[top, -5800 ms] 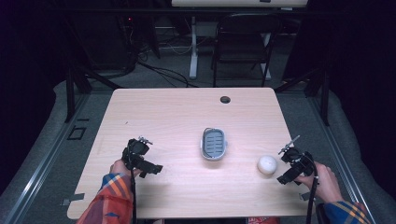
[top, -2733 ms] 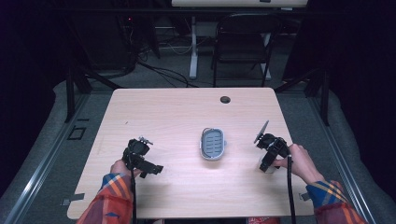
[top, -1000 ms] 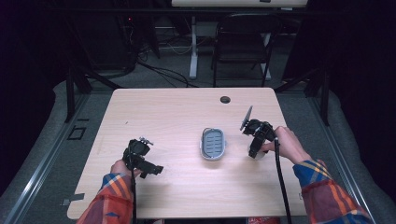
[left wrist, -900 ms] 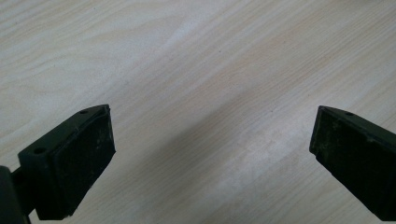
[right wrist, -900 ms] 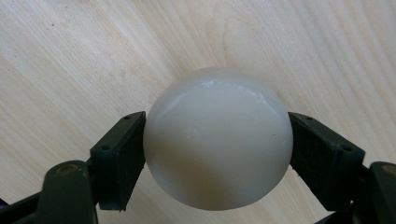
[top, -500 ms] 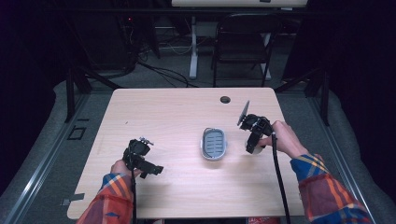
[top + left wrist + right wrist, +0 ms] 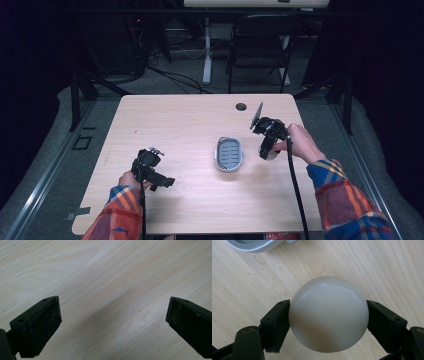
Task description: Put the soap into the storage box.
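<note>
A white ball [image 7: 328,313] is clamped between the two black jaws of my right gripper [image 7: 328,325], held above the wooden table. From the high view the right gripper [image 7: 266,150] hangs just right of a small grey oval dish [image 7: 229,153] at the table's middle, the ball [image 7: 270,155] peeking out below the jaws. The dish's rim [image 7: 252,246] shows at the top left of the right gripper view. My left gripper [image 7: 162,181] rests low at the table's front left, jaws wide open over bare wood [image 7: 112,302].
A dark round cable hole [image 7: 241,106] sits near the table's far edge. A black chair [image 7: 257,47] and cables stand beyond the table. Wood table surface [image 7: 175,125] spreads between the two grippers.
My right gripper closed on the ball at the front right, lifted it and carried it left and away from the person, up beside the dish. The left gripper stayed put.
</note>
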`<state>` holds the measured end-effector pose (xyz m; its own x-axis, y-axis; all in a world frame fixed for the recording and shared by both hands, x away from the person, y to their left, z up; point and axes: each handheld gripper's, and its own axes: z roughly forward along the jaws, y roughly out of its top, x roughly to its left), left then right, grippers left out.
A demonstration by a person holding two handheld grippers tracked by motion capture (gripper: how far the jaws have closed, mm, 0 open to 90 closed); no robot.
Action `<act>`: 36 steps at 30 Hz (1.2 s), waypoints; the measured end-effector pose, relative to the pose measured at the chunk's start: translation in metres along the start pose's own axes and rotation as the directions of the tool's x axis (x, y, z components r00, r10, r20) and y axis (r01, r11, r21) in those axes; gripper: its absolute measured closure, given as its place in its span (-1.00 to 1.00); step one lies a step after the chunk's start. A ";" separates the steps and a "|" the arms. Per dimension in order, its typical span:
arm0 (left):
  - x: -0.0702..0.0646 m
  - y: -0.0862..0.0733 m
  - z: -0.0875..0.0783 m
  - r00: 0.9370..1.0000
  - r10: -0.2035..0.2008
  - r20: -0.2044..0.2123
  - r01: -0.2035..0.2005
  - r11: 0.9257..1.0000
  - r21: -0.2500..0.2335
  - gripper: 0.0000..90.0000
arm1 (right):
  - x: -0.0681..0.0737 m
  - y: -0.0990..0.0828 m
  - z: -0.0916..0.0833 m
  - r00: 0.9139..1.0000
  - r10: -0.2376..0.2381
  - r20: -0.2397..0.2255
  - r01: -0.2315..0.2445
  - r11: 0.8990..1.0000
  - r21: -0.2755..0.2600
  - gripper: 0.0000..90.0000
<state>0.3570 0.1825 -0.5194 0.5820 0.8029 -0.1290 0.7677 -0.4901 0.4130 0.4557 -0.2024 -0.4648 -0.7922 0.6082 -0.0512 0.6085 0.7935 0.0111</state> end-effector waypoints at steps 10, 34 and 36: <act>-0.001 0.000 0.000 1.000 -0.002 0.001 0.002 1.000 -0.002 -1.00 | 0.000 0.008 -0.007 1.000 -0.008 0.011 0.008 1.000 -0.006 -0.49; -0.001 0.000 0.000 1.000 0.002 0.003 -0.002 1.000 0.003 -1.00 | 0.011 0.039 -0.038 0.998 -0.058 0.035 0.059 0.998 -0.020 -0.49; -0.001 0.000 0.000 1.000 0.002 0.003 -0.002 1.000 0.003 -1.00 | 0.013 0.043 -0.040 0.997 -0.064 0.035 0.065 0.997 -0.032 -0.49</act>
<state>0.3566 0.1821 -0.5199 0.5843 0.8010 -0.1305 0.7673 -0.4928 0.4103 0.4693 -0.1594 -0.4255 -0.8272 0.5550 -0.0871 0.5539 0.8317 0.0396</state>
